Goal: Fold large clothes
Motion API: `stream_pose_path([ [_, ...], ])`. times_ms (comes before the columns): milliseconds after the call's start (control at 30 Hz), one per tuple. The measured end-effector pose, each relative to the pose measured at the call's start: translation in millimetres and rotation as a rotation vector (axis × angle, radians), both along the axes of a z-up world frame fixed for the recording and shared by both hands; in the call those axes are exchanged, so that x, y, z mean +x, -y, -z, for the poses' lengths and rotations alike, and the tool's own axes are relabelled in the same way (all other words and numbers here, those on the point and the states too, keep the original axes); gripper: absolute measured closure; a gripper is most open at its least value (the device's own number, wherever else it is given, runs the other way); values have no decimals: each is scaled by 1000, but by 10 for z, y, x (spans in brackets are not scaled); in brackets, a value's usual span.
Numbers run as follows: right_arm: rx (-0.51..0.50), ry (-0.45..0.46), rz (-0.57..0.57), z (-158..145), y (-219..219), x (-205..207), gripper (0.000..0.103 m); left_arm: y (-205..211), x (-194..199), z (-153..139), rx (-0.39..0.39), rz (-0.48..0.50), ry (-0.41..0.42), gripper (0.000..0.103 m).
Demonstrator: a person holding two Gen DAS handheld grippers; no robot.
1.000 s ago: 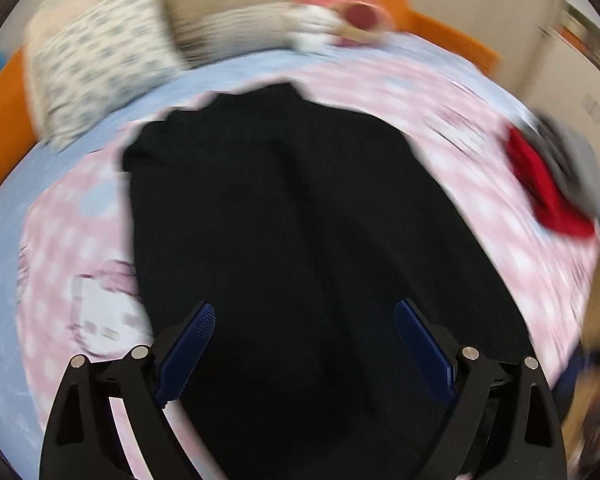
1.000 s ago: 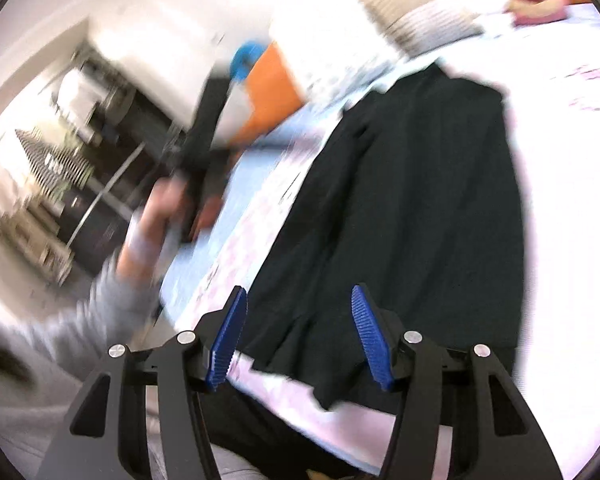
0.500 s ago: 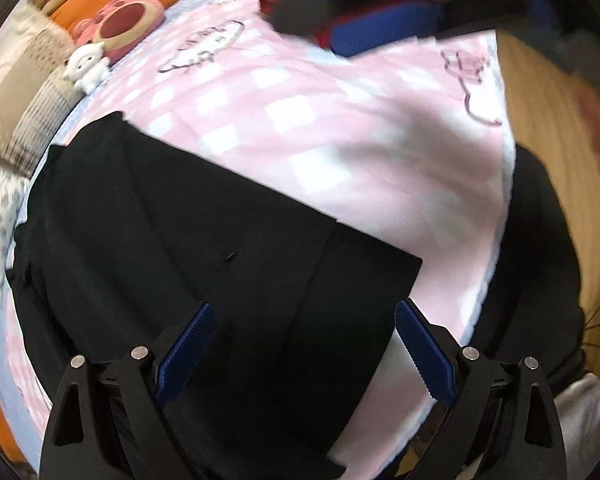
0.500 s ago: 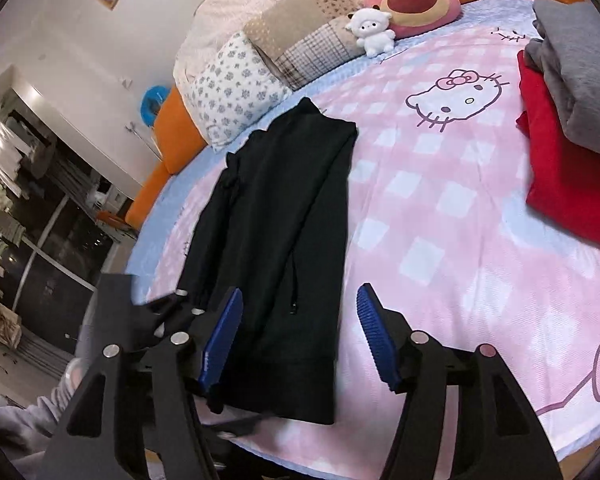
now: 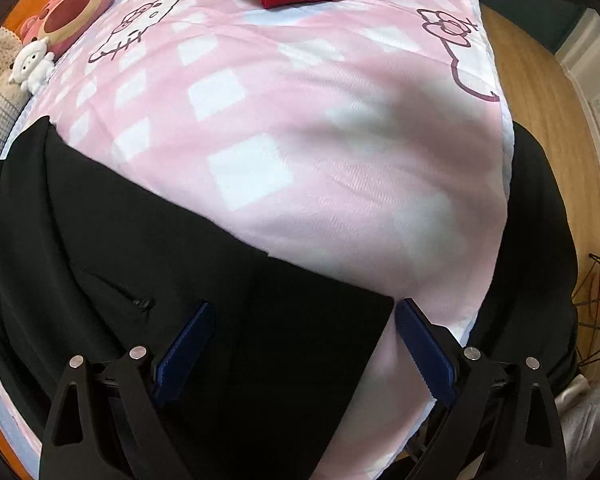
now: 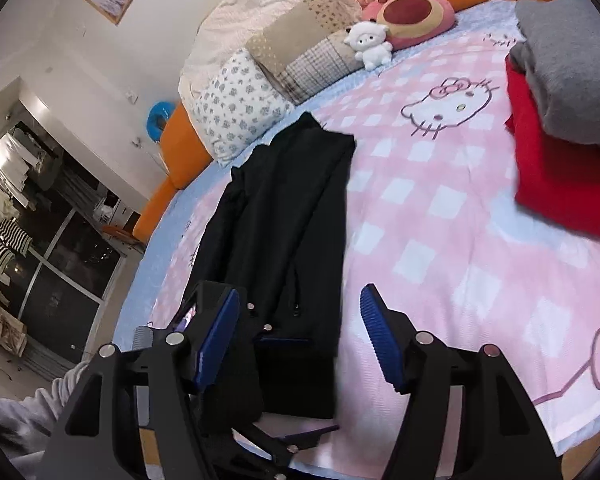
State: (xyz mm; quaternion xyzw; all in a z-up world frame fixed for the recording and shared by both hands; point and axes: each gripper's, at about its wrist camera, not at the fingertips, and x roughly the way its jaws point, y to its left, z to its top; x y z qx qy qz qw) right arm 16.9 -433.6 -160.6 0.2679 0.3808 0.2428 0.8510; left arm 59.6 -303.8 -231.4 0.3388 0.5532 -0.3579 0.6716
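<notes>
A black garment (image 6: 288, 216) lies folded lengthwise in a long strip on the pink checked bed cover (image 6: 440, 240). In the left wrist view its near hem corner (image 5: 308, 320) lies between the open fingers of my left gripper (image 5: 302, 344), low over the cloth. My right gripper (image 6: 298, 328) is open and empty above the garment's near end. The left gripper's black body (image 6: 220, 352) shows below it in the right wrist view.
A folded red garment (image 6: 556, 184) with a grey one (image 6: 572, 68) on top lies at the bed's right. Pillows (image 6: 240, 104) and plush toys (image 6: 404, 12) line the head of the bed. The bed's near edge (image 5: 496, 240) drops to a wooden floor (image 5: 548, 92).
Both views have swung round. The left gripper has come down to the garment's near hem corner. The right gripper has moved in over the near end. Both stay open.
</notes>
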Motion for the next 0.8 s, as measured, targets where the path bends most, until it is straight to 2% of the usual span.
stream_pose_path([
  [67,-16,8,20,-22,49,-13,39,-59,26,-26,-10,-16,-2,13],
  [200,-21,12,21,-34,84,10,39,-234,58,-109,-80,-43,-46,24],
  [267,-32,10,14,-42,65,42,39,-335,111,-138,-96,-80,-33,41],
  [333,-34,11,5,-55,43,77,39,-471,214,-183,-129,-127,-44,68],
  [400,-39,18,3,-80,17,116,39,-661,386,-186,-181,-192,-96,79],
  [500,-48,36,-5,-160,-38,322,38,-842,461,-190,-256,-250,-161,80],
  [600,-45,42,-30,-251,-103,675,39,-947,336,-256,-309,-274,-149,80],
  [667,-8,23,-76,-301,-180,1120,39,-989,374,-296,-355,-304,-156,80],
  [800,24,-21,-125,-321,-347,2038,39,-1152,495,-290,-484,-379,-225,80],
])
